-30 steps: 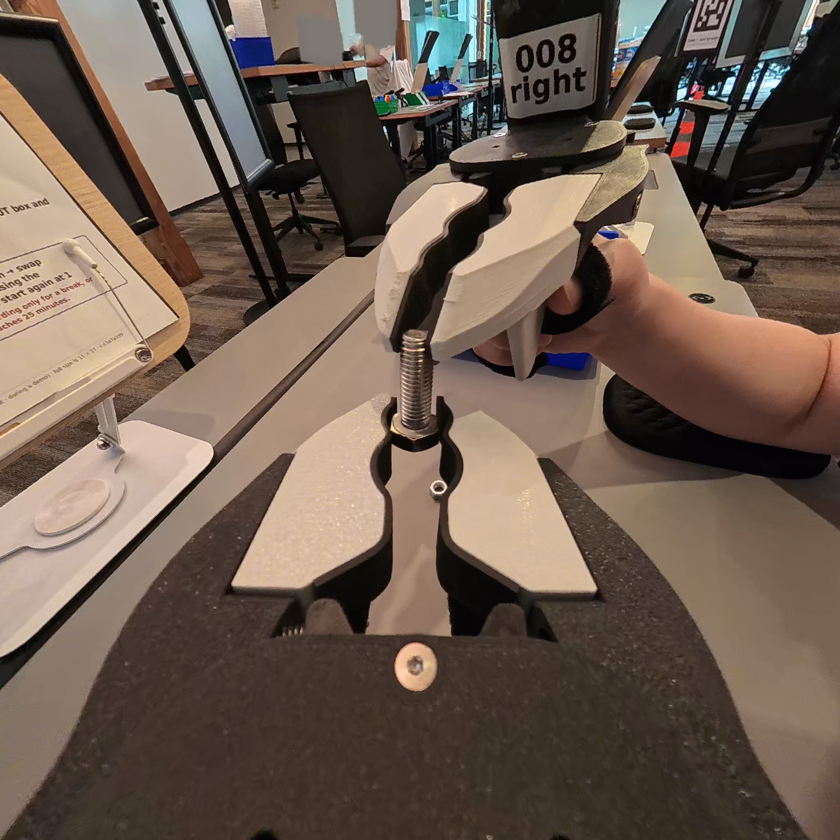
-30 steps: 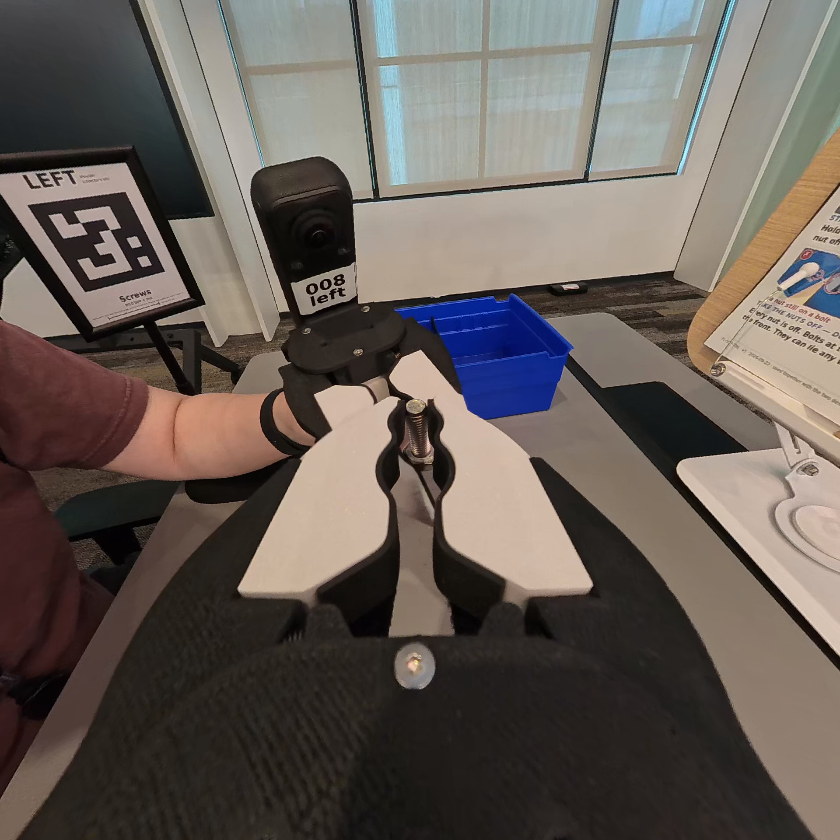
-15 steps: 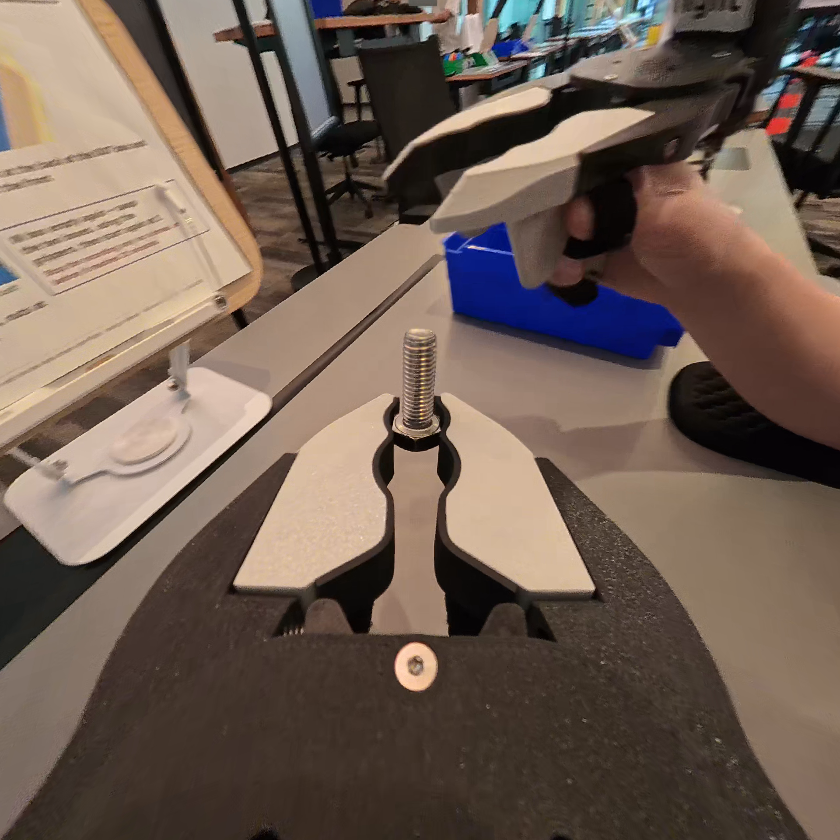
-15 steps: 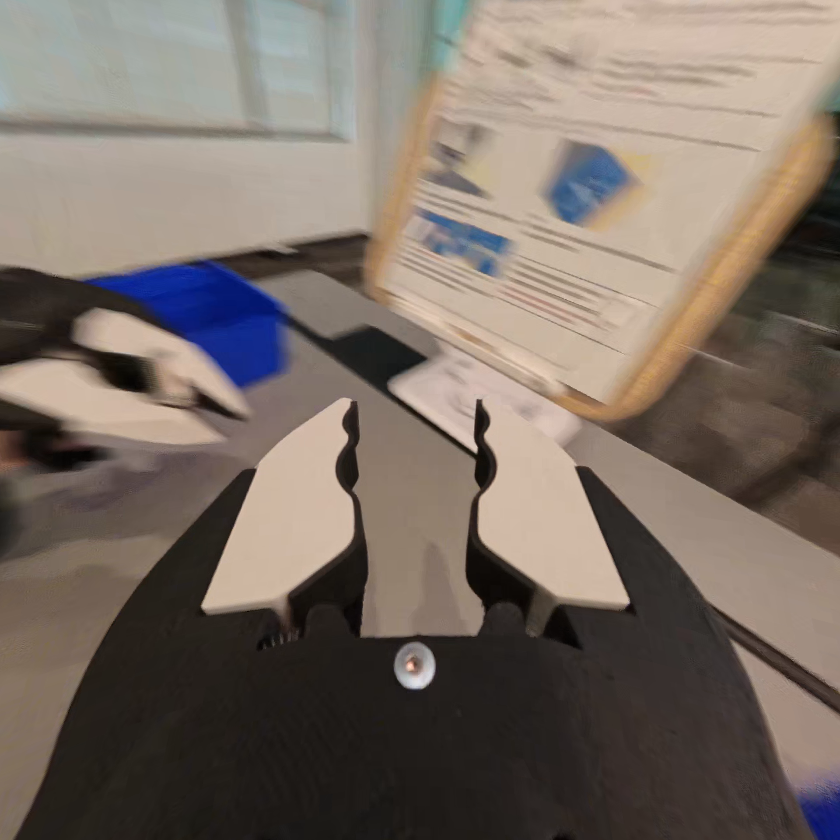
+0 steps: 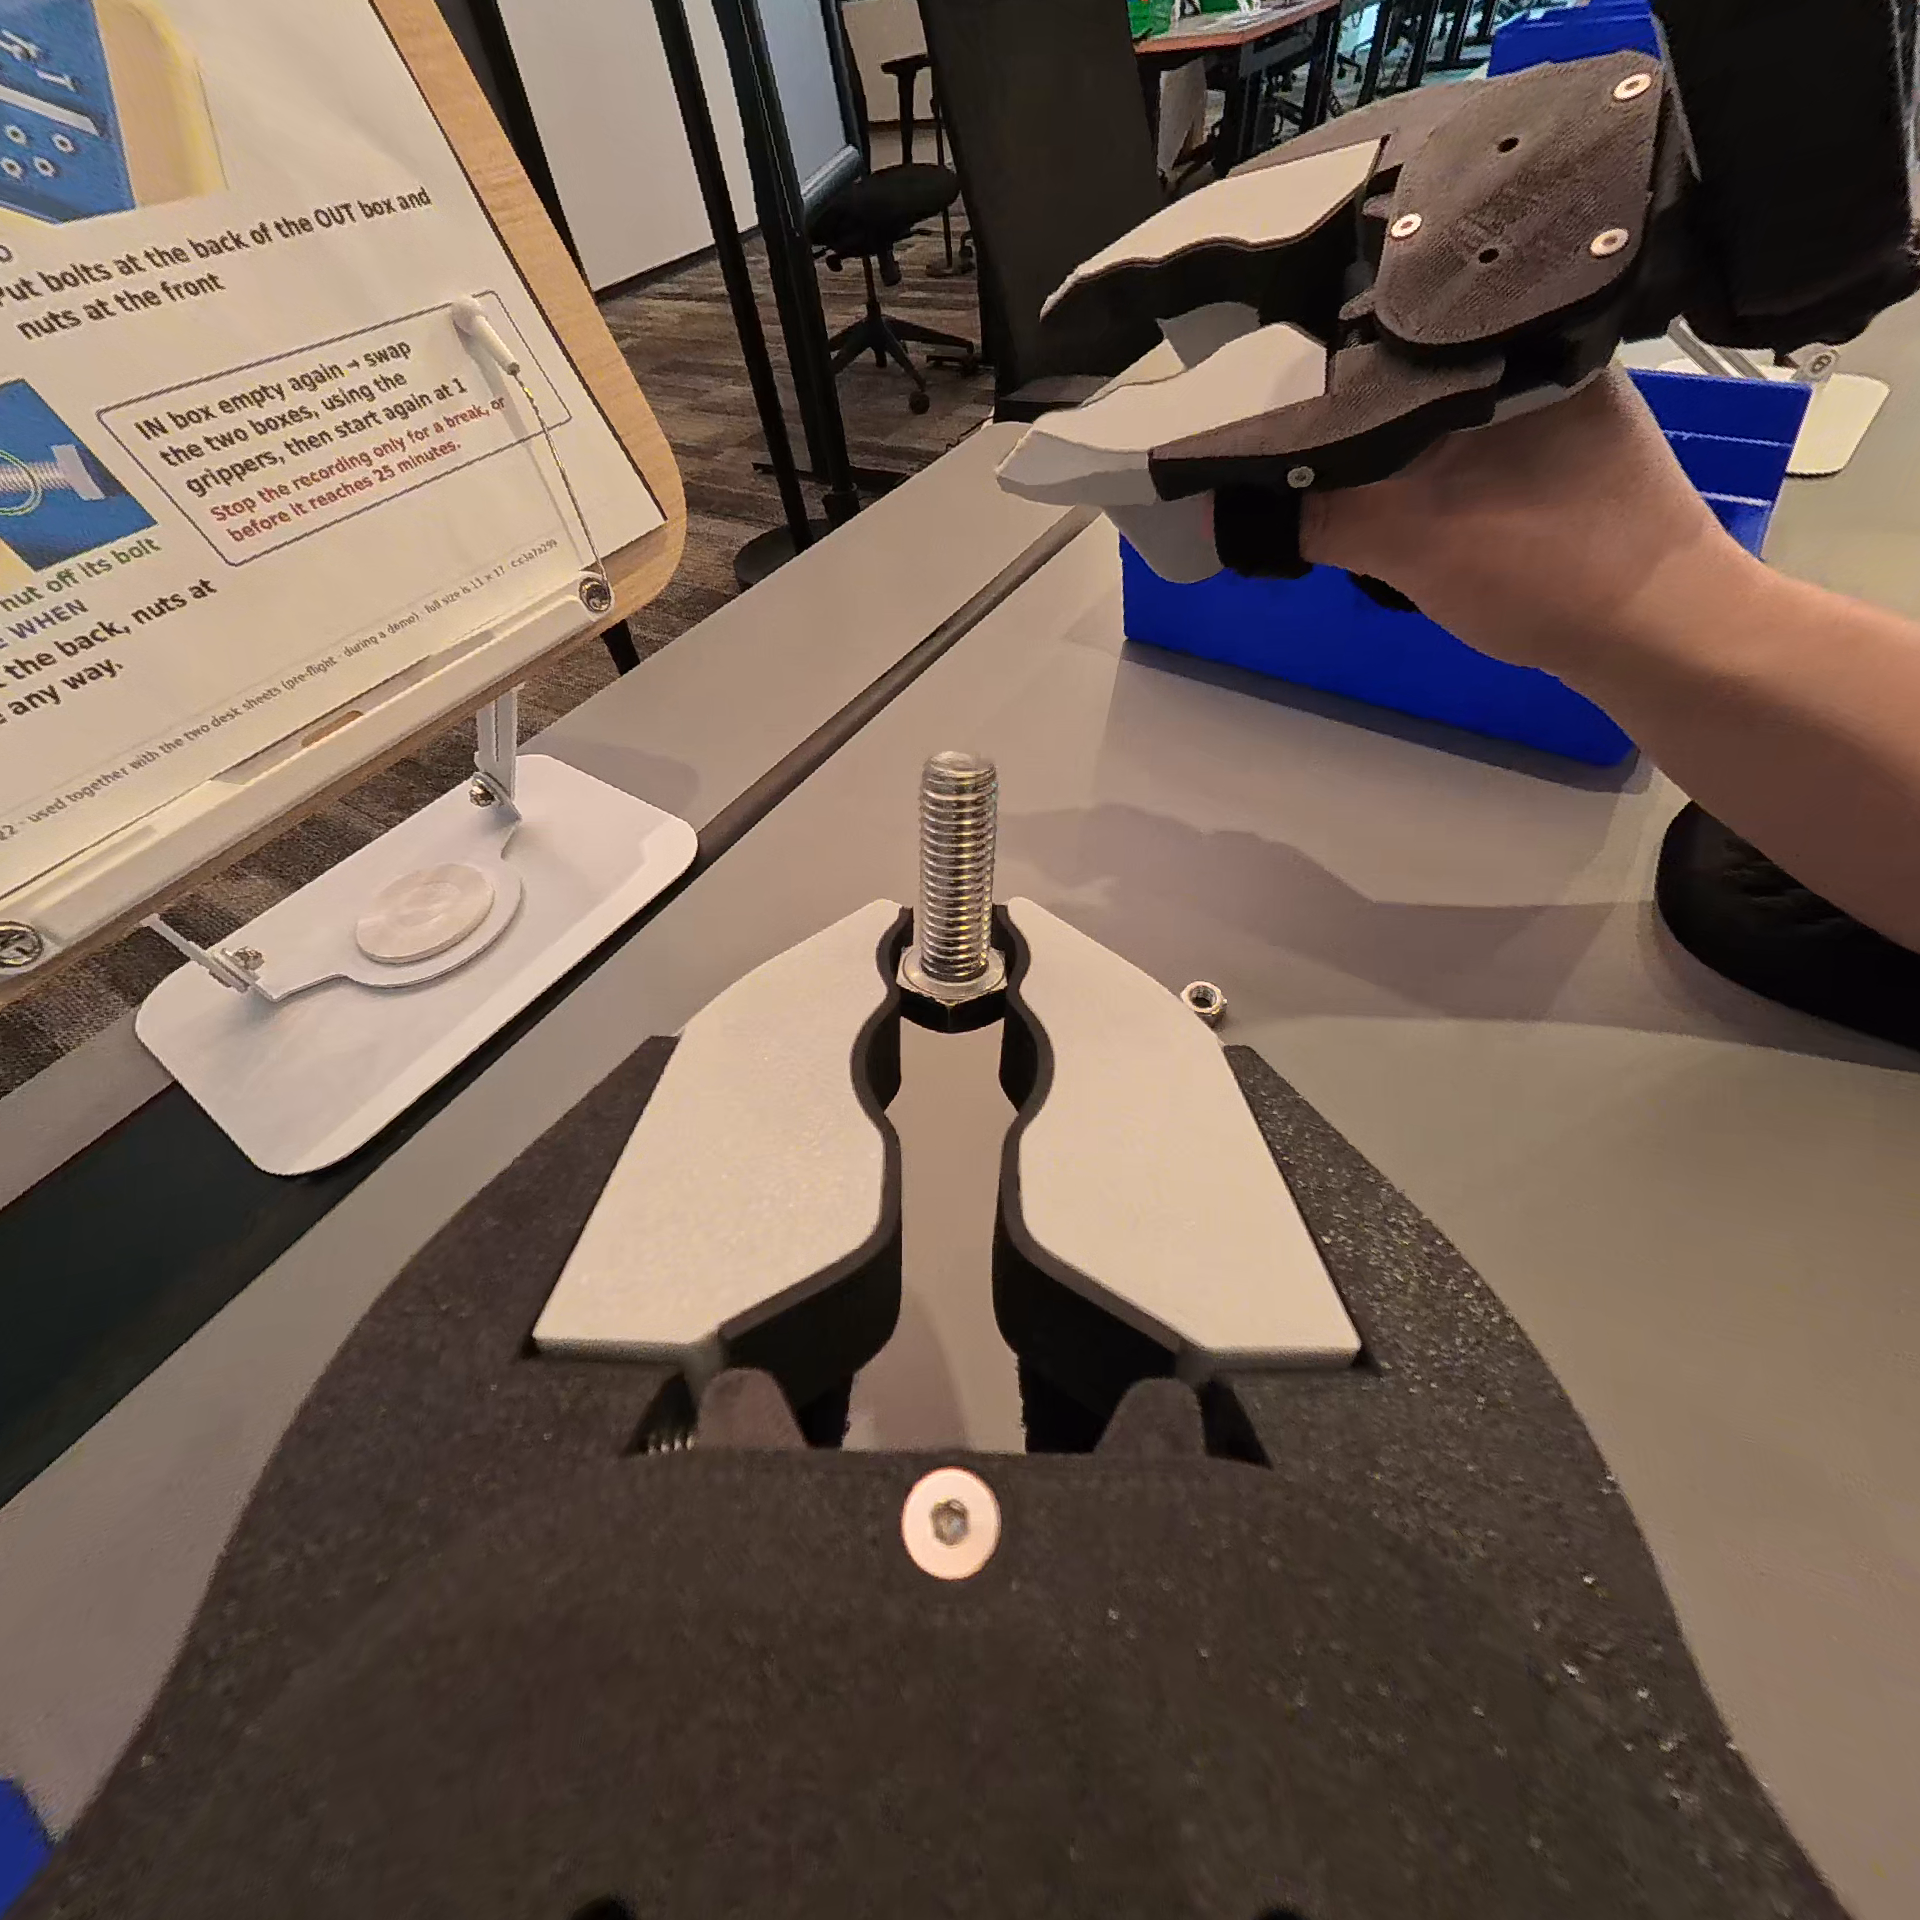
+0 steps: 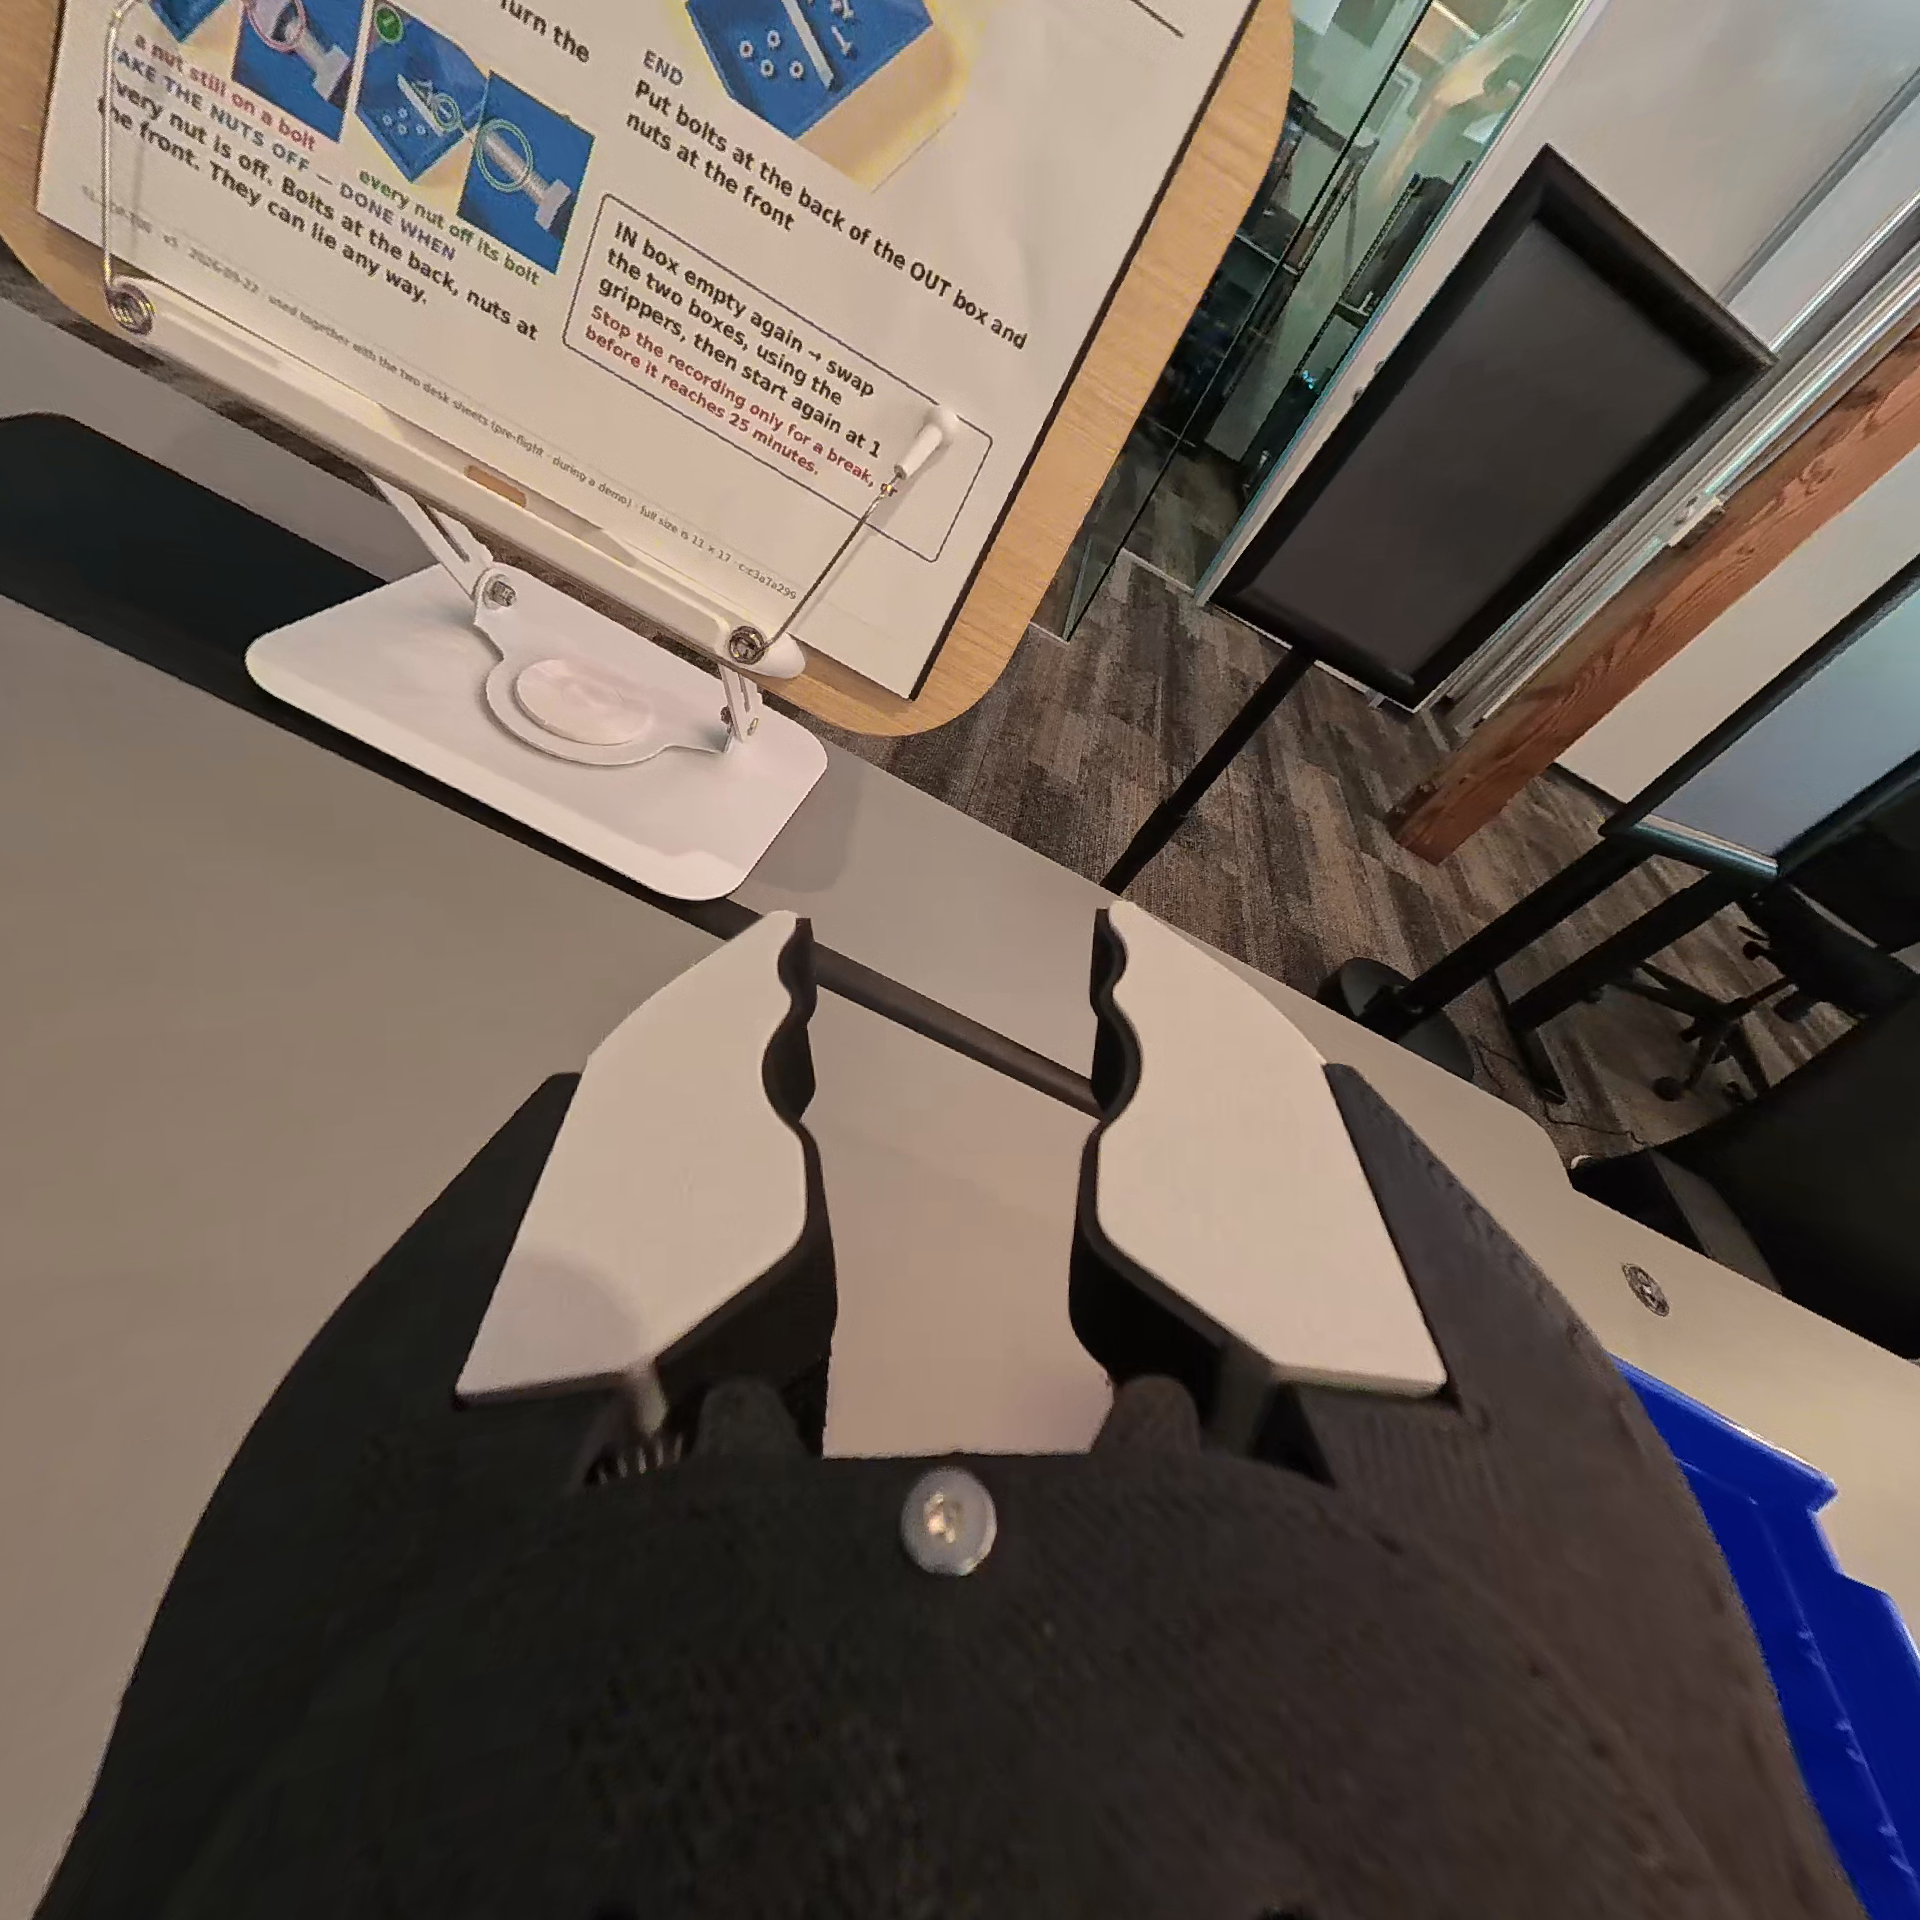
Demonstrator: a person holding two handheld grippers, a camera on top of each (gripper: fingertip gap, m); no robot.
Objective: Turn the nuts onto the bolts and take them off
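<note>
My left gripper (image 5: 954,940) is clamped on the hex head of the threaded steel bolt (image 5: 957,862), which stands upright. My right gripper (image 6: 948,935) hangs spread and empty above the grey table (image 6: 312,987). A small steel nut (image 5: 1203,1000) lies on the table just beside my left fingers.

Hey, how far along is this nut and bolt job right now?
Done: one small nut already lies loose on the grey table.

In hand: the left gripper is shut on the bolt, upright, threads bare, clamped at its base.

Left: the right gripper is open and empty, raised near the blue bin, so bolt and nut have yet to be put away. How many others remain can't be seen.
</note>
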